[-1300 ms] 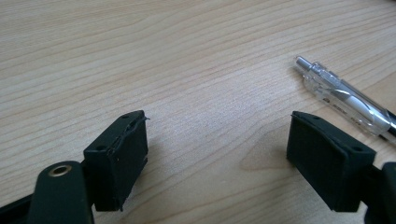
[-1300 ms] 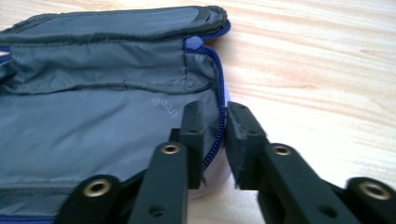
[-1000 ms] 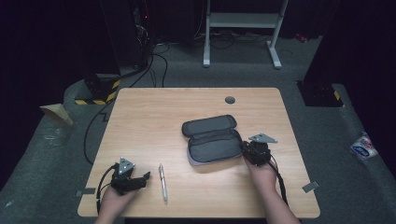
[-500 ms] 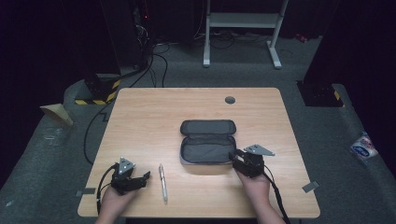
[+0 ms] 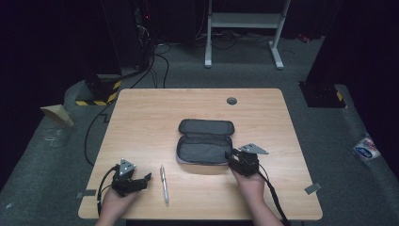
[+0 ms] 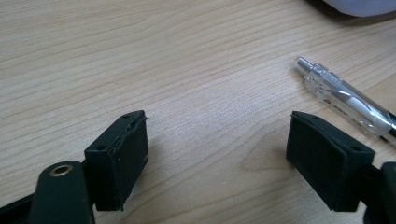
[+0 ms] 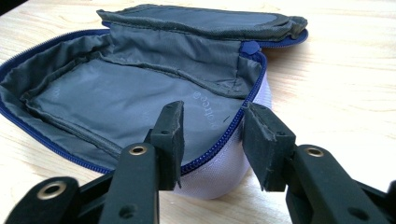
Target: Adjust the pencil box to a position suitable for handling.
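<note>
Pencil case [image 5: 205, 143], centre frame, lies open; soft, light fabric. Right gripper [image 7: 212, 140] jaws part-open astride its zipper rim, gripping nothing. Left gripper [image 6: 217, 161] jaws wide, empty.

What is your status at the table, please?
Left gripper open beside pen. Right gripper open astride pencil case rim. Case open, empty.

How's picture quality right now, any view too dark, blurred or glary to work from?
High view: table evenly lit, surroundings nearly black, image soft. Left gripper view: wood grain sharp, pen shows slight glare, near jaws a bit soft. Right gripper view: case lining clear, its far flap softer, bright table top right.
</note>
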